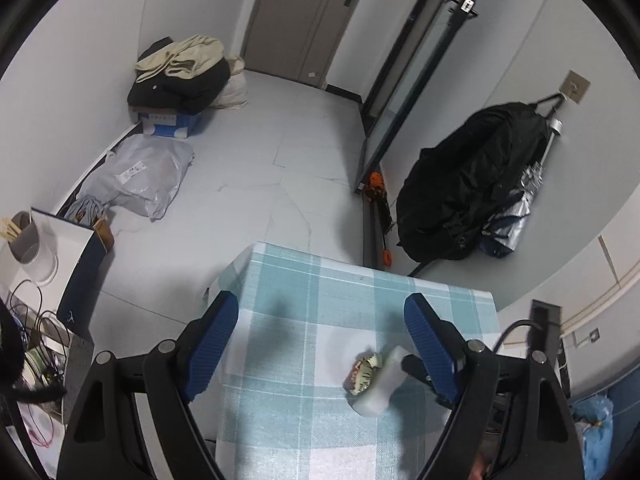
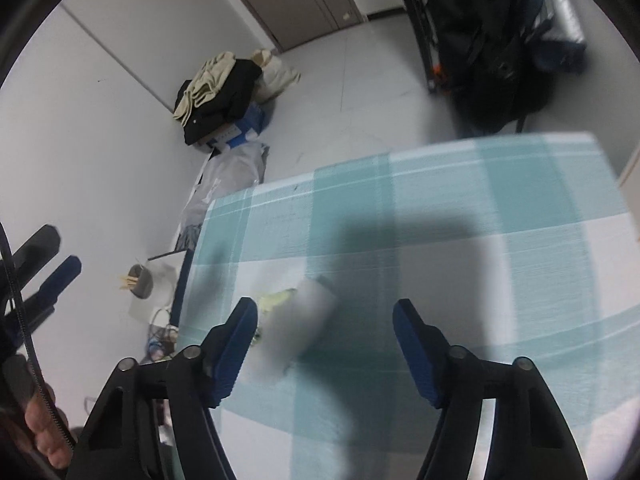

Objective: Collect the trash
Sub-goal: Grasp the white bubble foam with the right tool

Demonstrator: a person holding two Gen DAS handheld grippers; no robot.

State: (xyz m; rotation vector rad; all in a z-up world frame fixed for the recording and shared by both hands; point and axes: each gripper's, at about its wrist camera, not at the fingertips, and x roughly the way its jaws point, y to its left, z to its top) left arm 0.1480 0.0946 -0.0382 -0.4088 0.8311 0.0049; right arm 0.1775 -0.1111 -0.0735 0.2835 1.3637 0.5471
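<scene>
A small table with a teal and white checked cloth (image 1: 304, 300) carries a white foam piece (image 1: 380, 384) with a crumpled printed wrapper (image 1: 362, 372) touching its left side. My left gripper (image 1: 322, 312) is open above the table; the trash lies low between its fingers, close to the right finger (image 1: 430, 344). In the right wrist view the same white piece (image 2: 304, 316) and wrapper (image 2: 274, 300) look blurred. They lie just ahead of my open right gripper (image 2: 325, 316), near its left finger (image 2: 236, 344). The left gripper (image 2: 52, 280) shows at the far left of the right wrist view.
A black backpack (image 1: 472, 188) leans on the right wall beside a folded umbrella (image 1: 516, 216). Clothes on a blue box (image 1: 180, 80) and a grey plastic mail bag (image 1: 136, 180) lie along the left wall. A white box holding a grey cup (image 1: 28, 236) stands left of the table.
</scene>
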